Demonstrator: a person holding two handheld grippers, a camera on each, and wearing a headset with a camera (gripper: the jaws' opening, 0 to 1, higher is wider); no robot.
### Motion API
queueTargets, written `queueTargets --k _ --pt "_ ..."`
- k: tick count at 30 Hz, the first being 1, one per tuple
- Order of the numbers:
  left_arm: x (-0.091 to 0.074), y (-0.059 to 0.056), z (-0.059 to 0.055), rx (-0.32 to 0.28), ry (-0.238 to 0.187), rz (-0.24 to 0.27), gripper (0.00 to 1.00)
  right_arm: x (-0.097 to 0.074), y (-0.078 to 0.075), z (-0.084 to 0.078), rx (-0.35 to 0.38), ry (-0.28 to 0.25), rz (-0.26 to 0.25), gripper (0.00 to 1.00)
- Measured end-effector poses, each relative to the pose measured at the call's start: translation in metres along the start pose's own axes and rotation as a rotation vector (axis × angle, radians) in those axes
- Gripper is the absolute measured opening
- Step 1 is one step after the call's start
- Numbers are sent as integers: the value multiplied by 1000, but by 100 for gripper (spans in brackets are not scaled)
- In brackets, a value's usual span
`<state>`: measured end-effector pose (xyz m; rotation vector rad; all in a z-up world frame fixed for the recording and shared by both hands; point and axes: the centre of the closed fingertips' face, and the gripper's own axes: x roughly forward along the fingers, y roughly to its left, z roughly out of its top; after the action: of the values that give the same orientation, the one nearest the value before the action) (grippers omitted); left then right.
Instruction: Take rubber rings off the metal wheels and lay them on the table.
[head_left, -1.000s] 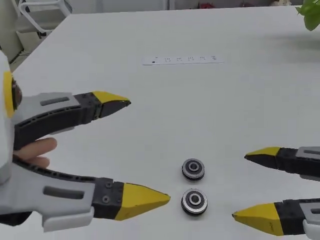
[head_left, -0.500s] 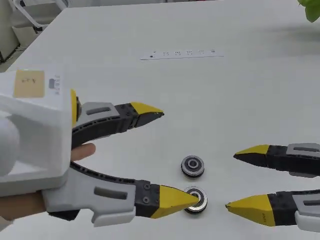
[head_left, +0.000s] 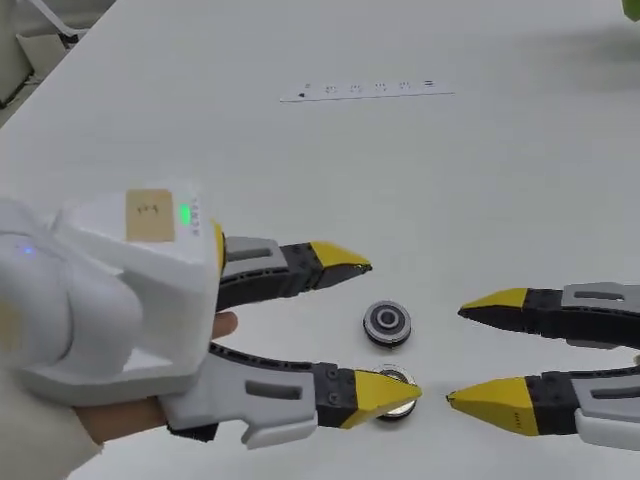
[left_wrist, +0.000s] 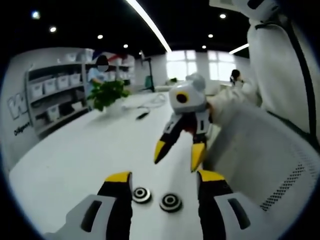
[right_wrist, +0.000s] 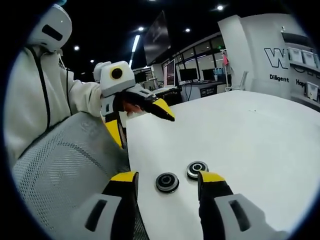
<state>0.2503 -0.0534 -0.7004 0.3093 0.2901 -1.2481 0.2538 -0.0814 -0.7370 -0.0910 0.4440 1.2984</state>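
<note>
Rubber rings on the metal wheels are judged soft and stretchy, best pinched at the outer edge. Left gripper and right gripper are spread wide, empty.

At the bottom of the frame the right gripper holds its two yellow-tipped jaws wide apart over the white table. Between them lies the first wheel. The second wheel lies just beside it, close to the right jaw tip. In the upper left the left gripper is also spread, in front of a white sleeve. A grey mesh chair is at the lower left.
</note>
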Motion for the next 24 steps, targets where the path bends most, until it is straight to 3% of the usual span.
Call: queueTargets --k 5,9,12,15,24 --pt "11 -4 -14 -3 5 -12 43 6 -2 -8 -27 27 7 41" --pt "19 -15 -26 -8 39 -53 39 9 -2 -13 -37 38 22 36" --pt "24 -17 -33 -3 66 -55 37 12 -1 -17 -40 46 34 34" --pt "26 -16 -36 -23 59 -53 35 15 -2 -23 -51 71 41 33" --pt "33 -3 -56 -15 106 -37 28 25 -1 -35 -75 113 73 28"
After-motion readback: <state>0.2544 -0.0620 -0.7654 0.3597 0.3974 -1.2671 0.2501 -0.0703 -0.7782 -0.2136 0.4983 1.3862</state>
